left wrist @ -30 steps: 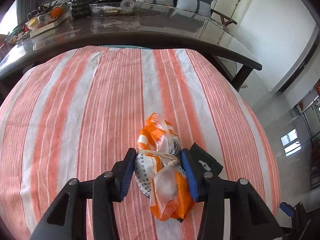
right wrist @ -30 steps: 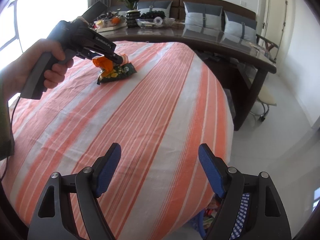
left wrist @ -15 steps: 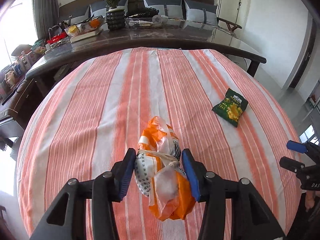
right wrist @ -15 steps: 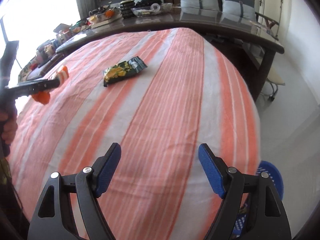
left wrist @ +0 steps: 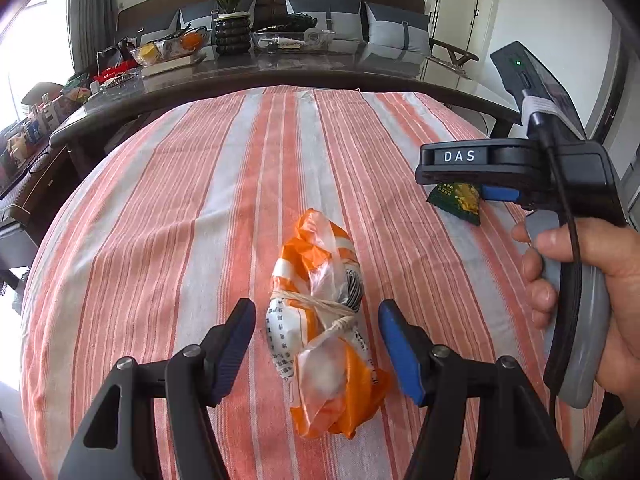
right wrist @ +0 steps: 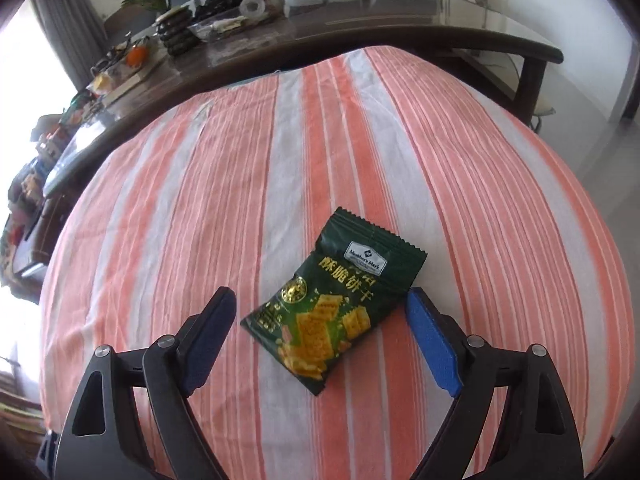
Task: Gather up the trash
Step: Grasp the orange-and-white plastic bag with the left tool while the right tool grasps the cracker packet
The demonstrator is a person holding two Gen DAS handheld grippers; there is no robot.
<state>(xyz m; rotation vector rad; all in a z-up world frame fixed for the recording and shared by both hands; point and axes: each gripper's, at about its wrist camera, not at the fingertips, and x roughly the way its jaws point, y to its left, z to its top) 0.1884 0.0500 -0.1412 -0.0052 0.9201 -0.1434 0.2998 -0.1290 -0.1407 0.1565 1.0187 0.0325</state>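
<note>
An orange and white plastic bag tied with string [left wrist: 325, 320] lies on the striped tablecloth [left wrist: 168, 216]. My left gripper [left wrist: 316, 346] is open, its pads either side of the bag with gaps. A dark green cracker packet [right wrist: 332, 300] lies flat on the cloth; my right gripper [right wrist: 320, 336] is open and straddles it just above the cloth. In the left wrist view the right gripper [left wrist: 504, 184] hovers over the green packet [left wrist: 456, 202], held by a hand.
A long dark table [left wrist: 280, 76] with a plant, fruit tray and clutter stands behind the striped table. A sofa with grey cushions [left wrist: 392, 28] lines the far wall. The floor drops off at the right [right wrist: 600, 120].
My left gripper has opened and the orange bag now lies free between its pads. My right gripper has moved across the table and down over the green packet.
</note>
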